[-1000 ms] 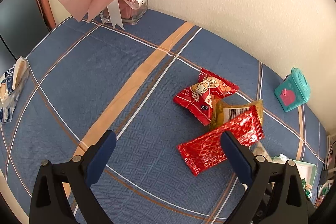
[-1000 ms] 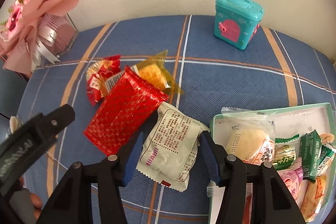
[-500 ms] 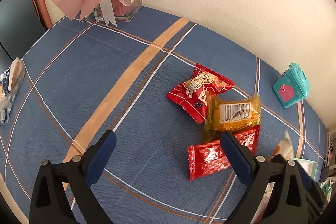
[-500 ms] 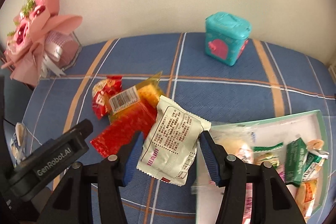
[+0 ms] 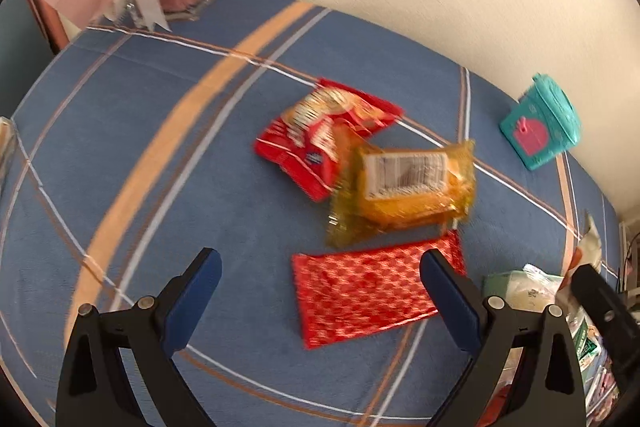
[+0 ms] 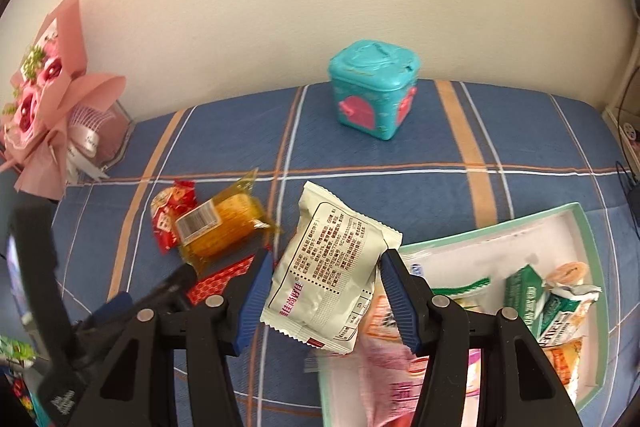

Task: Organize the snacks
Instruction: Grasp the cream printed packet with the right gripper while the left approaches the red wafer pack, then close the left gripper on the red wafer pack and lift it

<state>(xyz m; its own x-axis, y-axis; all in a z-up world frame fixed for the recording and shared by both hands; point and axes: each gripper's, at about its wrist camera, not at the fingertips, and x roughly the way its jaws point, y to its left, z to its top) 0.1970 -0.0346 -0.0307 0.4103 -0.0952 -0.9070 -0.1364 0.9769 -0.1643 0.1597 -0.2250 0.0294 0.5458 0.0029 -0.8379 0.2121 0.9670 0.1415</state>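
My right gripper (image 6: 324,267) is shut on a white snack packet (image 6: 332,267) and holds it in the air beside the left edge of a green-rimmed white tray (image 6: 588,227) that holds several snacks. My left gripper (image 5: 320,267) is open and empty, just above a red checked packet (image 5: 360,291) on the blue cloth. A yellow cake packet (image 5: 404,187) and a red candy packet (image 5: 320,131) lie beyond it. They also show in the right wrist view, the yellow packet (image 6: 224,227) and the red candy packet (image 6: 168,211).
A teal toy box (image 6: 372,95) stands near the back wall. A pink bouquet in a glass vase (image 6: 52,99) stands at the back left corner. The tray's corner (image 5: 520,283) shows right of my left gripper. The wall runs along the table's far edge.
My right gripper has lifted the white packet off the table and carried it right, to the tray's edge. My left gripper has moved in toward the red checked packet.
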